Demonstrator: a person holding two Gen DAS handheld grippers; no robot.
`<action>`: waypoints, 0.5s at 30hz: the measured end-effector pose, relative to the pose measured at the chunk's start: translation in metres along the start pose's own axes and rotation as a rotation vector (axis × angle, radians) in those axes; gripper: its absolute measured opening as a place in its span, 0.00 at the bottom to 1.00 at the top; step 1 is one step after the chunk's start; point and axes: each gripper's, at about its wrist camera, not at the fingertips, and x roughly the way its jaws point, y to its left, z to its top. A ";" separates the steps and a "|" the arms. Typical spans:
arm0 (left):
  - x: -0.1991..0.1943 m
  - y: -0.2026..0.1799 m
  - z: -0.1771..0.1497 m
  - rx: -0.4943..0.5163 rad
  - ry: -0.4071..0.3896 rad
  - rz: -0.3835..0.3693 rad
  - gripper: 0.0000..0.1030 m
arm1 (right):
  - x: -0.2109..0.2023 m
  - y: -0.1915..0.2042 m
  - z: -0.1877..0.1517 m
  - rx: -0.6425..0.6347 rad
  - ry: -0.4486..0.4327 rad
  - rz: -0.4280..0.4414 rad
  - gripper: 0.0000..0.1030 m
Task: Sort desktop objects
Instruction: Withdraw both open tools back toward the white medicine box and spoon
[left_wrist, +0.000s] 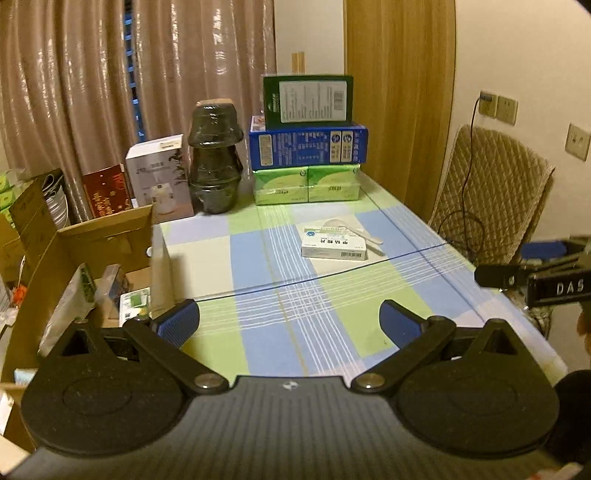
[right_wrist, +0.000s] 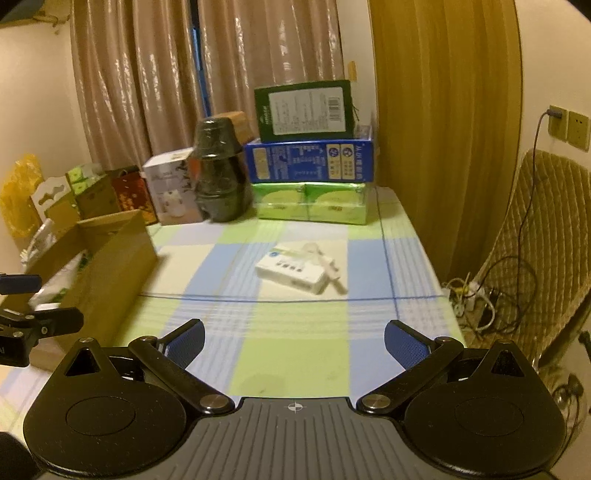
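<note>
Medicine box (left_wrist: 334, 246), white spoon (left_wrist: 352, 229) resting against it: lying ahead of both claws, long axis crosswise; left gripper (left_wrist: 290, 325) and right gripper (right_wrist: 294, 343) both gaping wide, holding nothing.

So the table (left_wrist: 258, 258) is wearing a checked cloth in blue, green and white. Sitting on it mid-table is a small white medicine box (left_wrist: 333, 245) with a white plastic spoon (left_wrist: 351, 229) lying right against its far side. Along the back edge, green tissue packs (left_wrist: 306, 184) are carrying a stack of boxes, a dark wrapped stack of pots (left_wrist: 214, 162) is standing beside them, then a white carton (left_wrist: 160, 173).
</note>
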 end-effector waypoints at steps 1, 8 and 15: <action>0.010 -0.002 0.000 0.001 0.004 0.009 0.99 | 0.010 -0.006 0.002 -0.004 0.003 -0.004 0.98; 0.091 -0.015 0.008 -0.016 0.036 0.039 0.99 | 0.079 -0.038 0.011 -0.040 0.015 -0.022 0.81; 0.175 -0.018 0.006 -0.046 0.050 0.049 0.99 | 0.145 -0.048 0.006 -0.116 0.021 -0.040 0.58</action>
